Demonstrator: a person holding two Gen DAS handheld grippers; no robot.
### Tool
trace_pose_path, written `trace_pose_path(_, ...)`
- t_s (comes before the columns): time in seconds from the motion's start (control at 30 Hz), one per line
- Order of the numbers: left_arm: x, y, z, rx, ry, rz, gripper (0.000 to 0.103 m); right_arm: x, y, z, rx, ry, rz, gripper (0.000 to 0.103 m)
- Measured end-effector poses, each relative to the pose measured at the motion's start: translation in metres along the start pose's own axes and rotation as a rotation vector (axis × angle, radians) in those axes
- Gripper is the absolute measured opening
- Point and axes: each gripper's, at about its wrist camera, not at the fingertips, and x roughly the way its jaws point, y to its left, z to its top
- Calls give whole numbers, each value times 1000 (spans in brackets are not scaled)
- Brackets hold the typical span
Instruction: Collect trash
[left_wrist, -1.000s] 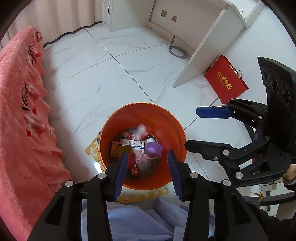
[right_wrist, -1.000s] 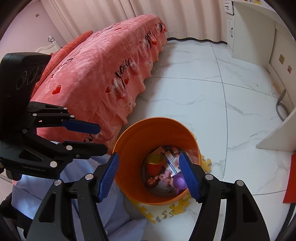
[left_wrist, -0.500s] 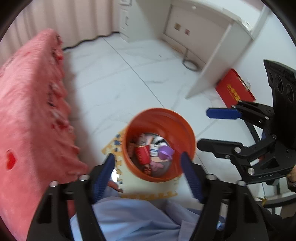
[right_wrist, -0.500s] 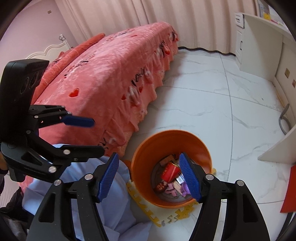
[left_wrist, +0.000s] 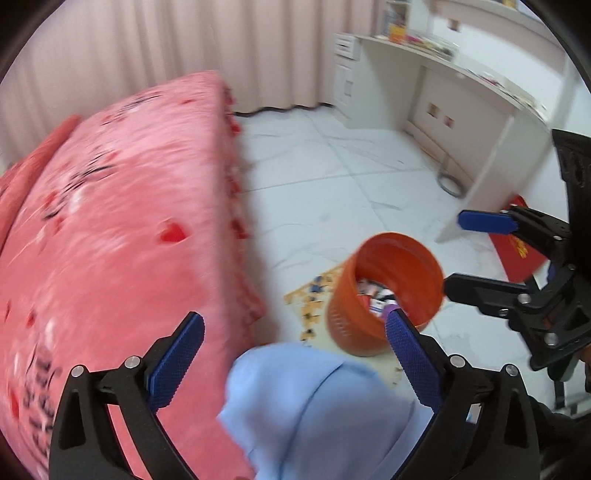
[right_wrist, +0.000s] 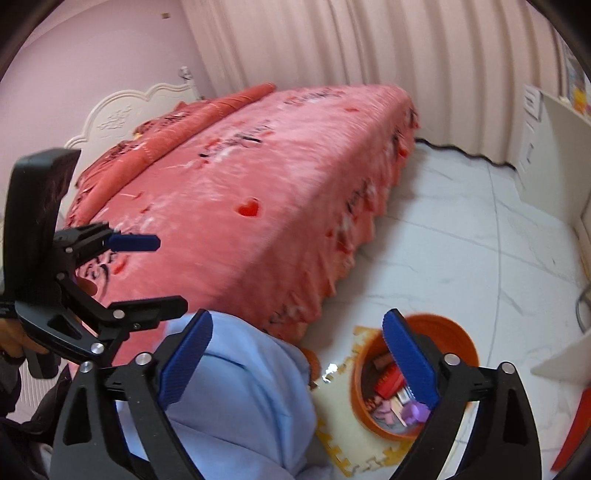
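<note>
- Left gripper (left_wrist: 293, 345): fingers spread wide, empty.
- Right gripper (right_wrist: 297, 354): likewise released (nothing held).
- Orange bin (right_wrist: 448, 332) of trash beside its right finger.

The bin (left_wrist: 384, 295) stands on a puzzle mat (left_wrist: 314, 299) on the floor (left_wrist: 332, 177), just right of the bed (left_wrist: 110, 221), with trash (right_wrist: 391, 391) inside it. My knee (left_wrist: 314, 406) lies before it. Behind, the curtain (left_wrist: 184, 48) hangs; the bench (left_wrist: 461, 74) runs along the far right wall.
</note>
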Motion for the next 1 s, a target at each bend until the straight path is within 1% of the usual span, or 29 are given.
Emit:
trace_pose_path(0.07,-14,16,-15,-54,-8,39,97,0,19,4,-28,-11,9,98)
trace_pose_path(0.13,-25,27,-24,-96,-16,55,97,0,42,9,-60,-21,36,98)
trace_pose_path(0.23,-47,44,-48,-165,-36,93,97,4,77,13,-94,-18,87,98)
trace_pose_path(0.43,-84,72,-85,-261,-59,160,97,13,139,14,-175,4,166,98)
trace_pose_path(0.53,-103,85,-107,-326,-75,202,97,17,167,13,-204,9,198,98)
trace_pose_path(0.63,-120,95,-126,-381,-91,245,97,20,192,9,-230,9,220,98)
trace_pose_path(0.73,-134,102,-144,-427,-110,280,97,20,214,6,-249,-10,226,98)
trace_pose_path(0.83,-142,108,-157,-462,-122,304,97,20,232,3,-255,-27,236,98)
trace_pose_path(1.0,-150,119,-177,-509,-125,339,97,23,259,-3,-315,-25,241,98)
